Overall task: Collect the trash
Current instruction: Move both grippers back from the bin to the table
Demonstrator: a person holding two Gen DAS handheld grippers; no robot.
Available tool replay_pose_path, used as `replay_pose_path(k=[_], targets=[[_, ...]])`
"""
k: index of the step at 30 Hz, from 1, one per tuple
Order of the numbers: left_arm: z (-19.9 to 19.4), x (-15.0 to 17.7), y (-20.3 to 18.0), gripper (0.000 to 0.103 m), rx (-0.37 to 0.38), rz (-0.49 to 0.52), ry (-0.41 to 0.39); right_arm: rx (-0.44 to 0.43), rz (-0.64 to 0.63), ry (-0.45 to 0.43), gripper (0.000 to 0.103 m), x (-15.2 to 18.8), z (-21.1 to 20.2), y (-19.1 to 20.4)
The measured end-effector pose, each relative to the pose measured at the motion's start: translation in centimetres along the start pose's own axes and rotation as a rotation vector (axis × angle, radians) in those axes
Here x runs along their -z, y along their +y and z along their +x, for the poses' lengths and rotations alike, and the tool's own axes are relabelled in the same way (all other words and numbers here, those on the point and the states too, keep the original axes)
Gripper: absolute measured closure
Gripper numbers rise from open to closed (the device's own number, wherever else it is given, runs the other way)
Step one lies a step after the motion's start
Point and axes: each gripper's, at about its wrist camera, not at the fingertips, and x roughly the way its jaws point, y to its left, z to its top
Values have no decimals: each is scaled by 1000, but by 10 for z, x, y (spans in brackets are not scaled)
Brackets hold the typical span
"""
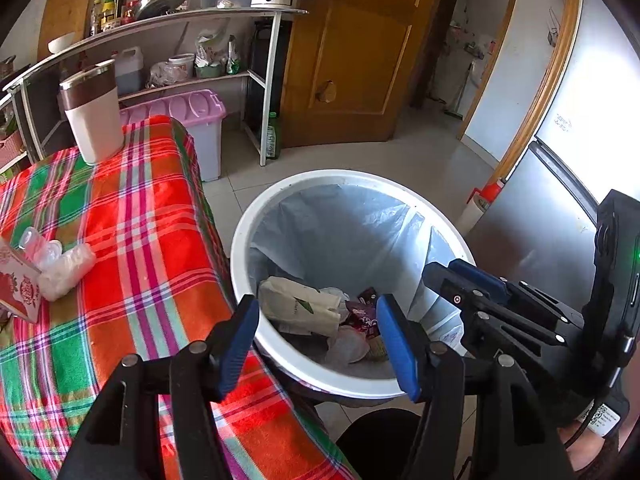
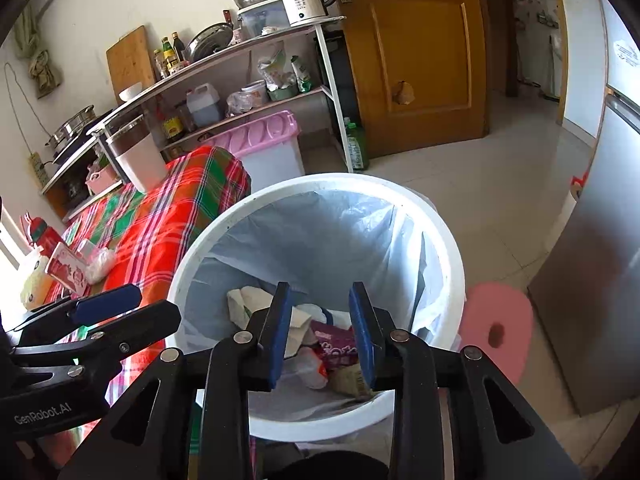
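A white trash bin (image 1: 242, 236) with a pale blue liner stands on the floor beside the table; it also shows in the right wrist view (image 2: 454, 256). Inside lie a white paper bag (image 1: 298, 304), a purple wrapper (image 1: 364, 314) and crumpled plastic (image 2: 308, 368). My left gripper (image 1: 316, 344) is open and empty over the bin's near rim. My right gripper (image 2: 324, 336) is open and empty above the bin's near side; it shows from the side in the left wrist view (image 1: 460, 280). On the plaid tablecloth (image 1: 136, 216) lie a crumpled clear plastic bottle (image 1: 60, 260) and a red-and-white carton (image 1: 16, 284).
A white and brown tumbler (image 1: 94, 114) stands at the table's far corner. A pink-lidded bin (image 1: 192, 120) and a white shelf rack (image 1: 268, 80) stand behind. A pink stool (image 2: 500, 328) is right of the trash bin. A silver fridge (image 1: 552, 184) is at right.
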Motion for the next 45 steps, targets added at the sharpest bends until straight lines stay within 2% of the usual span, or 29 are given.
replay_pose_path(k=[10, 34, 41, 45], targets=[[-25, 12, 30, 39, -25, -52, -43, -39, -16, -16, 70, 3, -8, 22], [-76, 57, 139, 37, -201, -252, -111, -154, -146, 19, 60, 15, 5, 113], [-88, 60, 177, 34, -260, -308, -133, -180, -179, 37, 60, 16, 15, 139], [-89, 53, 195, 31, -260, -328, -141, -191, -205, 49, 60, 15, 22, 154]])
